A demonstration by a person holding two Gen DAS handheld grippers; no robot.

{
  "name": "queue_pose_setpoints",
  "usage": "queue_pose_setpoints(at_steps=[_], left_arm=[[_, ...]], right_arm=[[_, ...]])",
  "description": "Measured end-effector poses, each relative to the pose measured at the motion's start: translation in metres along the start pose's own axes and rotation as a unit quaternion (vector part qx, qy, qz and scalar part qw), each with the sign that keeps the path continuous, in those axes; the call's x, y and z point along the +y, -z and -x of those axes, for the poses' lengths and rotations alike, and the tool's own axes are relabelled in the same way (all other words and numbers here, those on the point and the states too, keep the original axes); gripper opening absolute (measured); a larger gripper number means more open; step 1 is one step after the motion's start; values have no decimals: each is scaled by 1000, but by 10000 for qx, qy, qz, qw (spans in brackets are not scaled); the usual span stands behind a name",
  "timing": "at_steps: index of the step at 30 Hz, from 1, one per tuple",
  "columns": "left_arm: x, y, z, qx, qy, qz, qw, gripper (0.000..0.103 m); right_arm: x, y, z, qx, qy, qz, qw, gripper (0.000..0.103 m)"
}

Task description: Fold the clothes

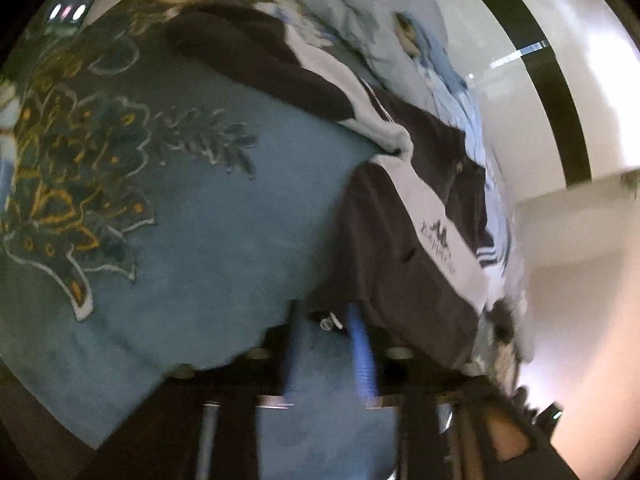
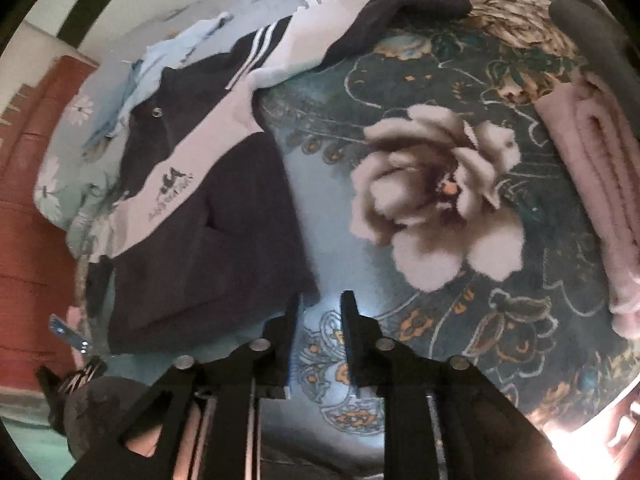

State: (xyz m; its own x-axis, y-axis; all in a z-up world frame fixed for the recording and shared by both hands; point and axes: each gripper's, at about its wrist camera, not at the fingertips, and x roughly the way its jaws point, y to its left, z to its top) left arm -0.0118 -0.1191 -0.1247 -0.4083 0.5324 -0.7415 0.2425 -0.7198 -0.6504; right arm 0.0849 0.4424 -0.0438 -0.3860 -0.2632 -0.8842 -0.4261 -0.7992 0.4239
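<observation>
Dark jacket (image 2: 208,216) lies on a blue floral blanket (image 2: 440,92), pink folded cloth (image 2: 600,184) nearby

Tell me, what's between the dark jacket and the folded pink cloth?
Just the flowery blue blanket, with its big pale flower printed in the middle. The right wrist view shows the dark jacket on one side and the folded pink cloth on the other.

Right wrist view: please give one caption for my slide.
Open right gripper above floral blanket, beside dark jacket.

Both wrist cameras look steeply down, close over the bed; each shares the dark jacket (image 1: 400,216) (image 2: 208,240), at two o'clock and ten o'clock.
</observation>
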Motion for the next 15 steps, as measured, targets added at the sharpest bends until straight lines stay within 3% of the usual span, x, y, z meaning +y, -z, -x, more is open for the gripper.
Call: queue_pose_setpoints(at_steps=[1,4,11,15], left_arm=[[-1,-1,-3,28,-43,11,10000,50],[-14,-2,-19,178,-211,-224,9994,55],[-34,-5,-62,566,-802,-702,9927,59],[-28,-8,-77,703,-778,-494,9933,59]], right_arm=[[-1,0,-4,25,-76,-1,10000,45],[-1,-2,-23,157,-375,-75,9991,47],[-6,-10,-62,246,-701,-691,9948,48],[-2,-17,-76,333,-712,-763,9940,48]])
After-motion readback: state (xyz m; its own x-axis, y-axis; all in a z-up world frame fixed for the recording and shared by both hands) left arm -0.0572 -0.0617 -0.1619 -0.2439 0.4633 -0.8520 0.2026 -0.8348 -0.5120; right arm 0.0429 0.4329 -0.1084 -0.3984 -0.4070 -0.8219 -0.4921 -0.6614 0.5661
